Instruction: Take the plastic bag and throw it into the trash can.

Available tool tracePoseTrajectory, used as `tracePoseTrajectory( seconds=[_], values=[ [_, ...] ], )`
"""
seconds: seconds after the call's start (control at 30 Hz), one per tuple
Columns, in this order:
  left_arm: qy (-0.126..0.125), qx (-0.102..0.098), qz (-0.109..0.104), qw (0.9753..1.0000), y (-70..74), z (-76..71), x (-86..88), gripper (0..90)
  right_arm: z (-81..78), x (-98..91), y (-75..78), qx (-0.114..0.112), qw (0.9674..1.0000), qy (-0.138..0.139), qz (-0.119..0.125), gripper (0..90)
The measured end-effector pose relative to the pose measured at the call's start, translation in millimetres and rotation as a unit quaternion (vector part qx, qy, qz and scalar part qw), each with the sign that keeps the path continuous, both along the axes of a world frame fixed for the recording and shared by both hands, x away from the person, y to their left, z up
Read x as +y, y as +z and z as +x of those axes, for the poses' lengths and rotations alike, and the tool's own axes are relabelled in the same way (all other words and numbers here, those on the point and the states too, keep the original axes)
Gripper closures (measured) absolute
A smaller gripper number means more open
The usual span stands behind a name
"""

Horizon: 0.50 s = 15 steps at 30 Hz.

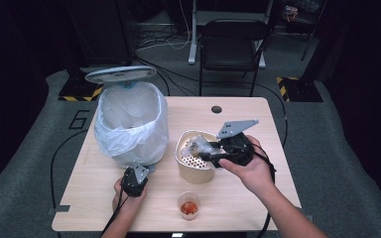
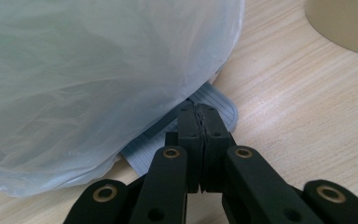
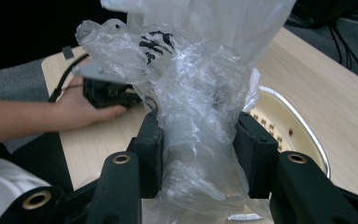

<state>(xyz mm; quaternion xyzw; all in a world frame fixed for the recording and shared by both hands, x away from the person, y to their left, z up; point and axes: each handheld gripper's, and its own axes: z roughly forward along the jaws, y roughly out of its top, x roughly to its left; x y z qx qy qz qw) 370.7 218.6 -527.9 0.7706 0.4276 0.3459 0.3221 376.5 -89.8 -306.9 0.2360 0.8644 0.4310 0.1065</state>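
A bin (image 1: 131, 124) lined with a white bag stands at the table's left, its grey lid (image 1: 120, 74) raised behind it. My left gripper (image 1: 140, 174) is at the bin's foot. In the left gripper view it (image 2: 198, 114) is shut, tips on a grey ribbed pedal (image 2: 223, 105) under the bulging liner (image 2: 98, 70). My right gripper (image 1: 206, 153) hovers over a beige perforated basket (image 1: 191, 163). It (image 3: 198, 140) is shut on a crumpled clear plastic wrap (image 3: 191, 79) with black markings, held above the basket's rim (image 3: 298, 126).
A small clear cup (image 1: 189, 206) with red contents stands near the front edge. A cable hole (image 1: 216, 109) is at the table's back. A black chair (image 1: 230, 39) stands behind the table. The left hand and gripper (image 3: 107, 91) appear beyond the plastic.
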Motion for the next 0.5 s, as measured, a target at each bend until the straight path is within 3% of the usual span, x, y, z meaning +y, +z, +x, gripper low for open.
tracePoseTrajectory(
  seconds=[0.17,0.27,0.3,0.5],
  values=[
    [0.004,-0.01,-0.002,0.9999,-1.0,0.5,-0.9,89.0,18.0,27.8,15.1,-0.007,0.9999,0.013,0.005,58.2],
    [0.003,-0.006,-0.004,1.0,-0.7,0.4,-0.6,89.0,23.2,36.2,20.5,-0.013,0.9998,0.016,0.004,58.2],
    [0.002,-0.009,0.006,0.9999,-0.1,0.7,0.3,89.0,29.2,43.6,25.5,-0.019,0.9996,0.022,0.002,58.2],
    [0.002,-0.008,0.005,0.9999,0.1,0.7,0.3,89.1,46.9,62.3,39.1,-0.014,0.9992,0.038,0.0,58.3]
  ],
)
